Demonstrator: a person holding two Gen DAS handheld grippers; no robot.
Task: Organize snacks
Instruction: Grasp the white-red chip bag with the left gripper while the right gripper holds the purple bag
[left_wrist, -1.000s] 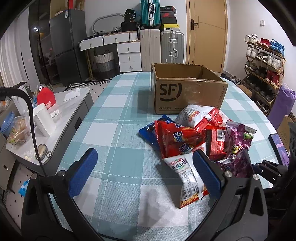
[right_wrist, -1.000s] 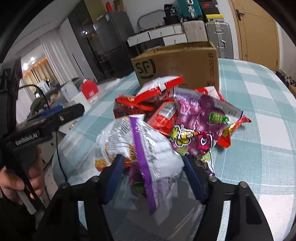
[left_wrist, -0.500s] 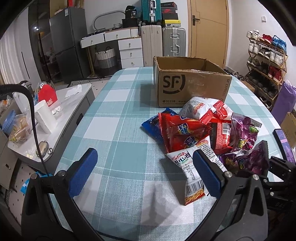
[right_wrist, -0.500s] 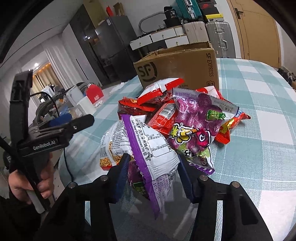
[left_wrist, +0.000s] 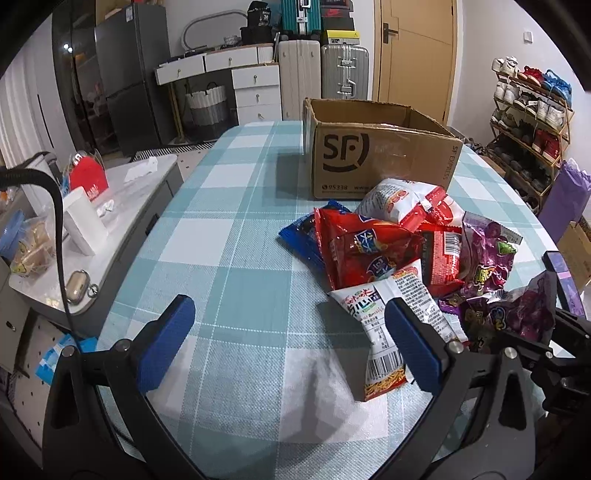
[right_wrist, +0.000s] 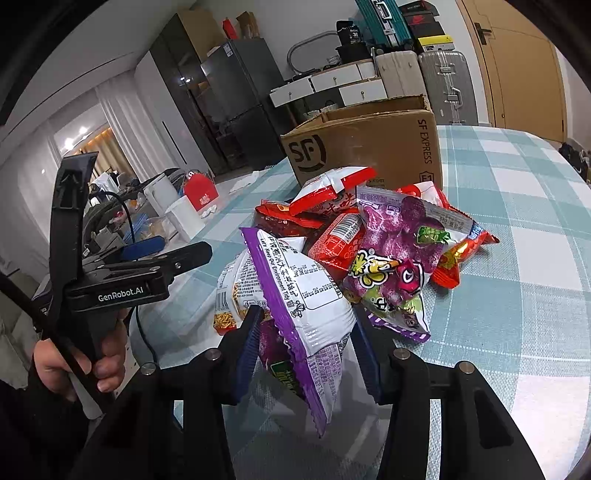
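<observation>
Purple-edged snack bag (right_wrist: 295, 295) is pinched between the right tool (right_wrist: 306, 350) pads, raised off the tabletop (right_wrist: 517, 295), lower end hanging in front of the tool; only "Let's Keep Our Environment Tidy" is legible on it, rest too small. Left tool (left_wrist: 288, 343) gapes wide with nothing in it, hovering over bare check cloth just left of the snack pile (left_wrist: 399, 251); its right pad covers part of a white noodle-snack bag (left_wrist: 384, 332). Cardboard box (left_wrist: 380, 155) behind the pile reads "SF", "SF EXPRESS", "95338"; inside not visible. Left tool body reads "GenRobot.AI" in the right wrist view
</observation>
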